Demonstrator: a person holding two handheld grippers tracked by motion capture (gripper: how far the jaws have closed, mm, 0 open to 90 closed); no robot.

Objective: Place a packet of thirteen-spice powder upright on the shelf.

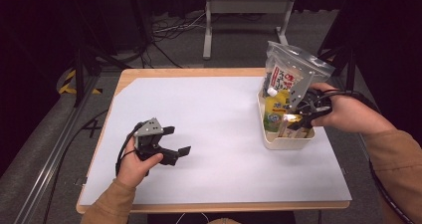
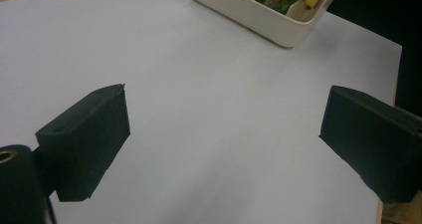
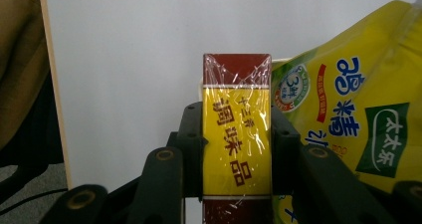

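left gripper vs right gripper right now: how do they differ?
1. The left gripper stands open with nothing between its jaws; the right gripper is shut on a yellow and dark red box.
2. The left gripper sits over the bare white table sheet; the right gripper is at the cream bin, beside a yellow pouch.
Shared: both have black jaws and are hand-held.
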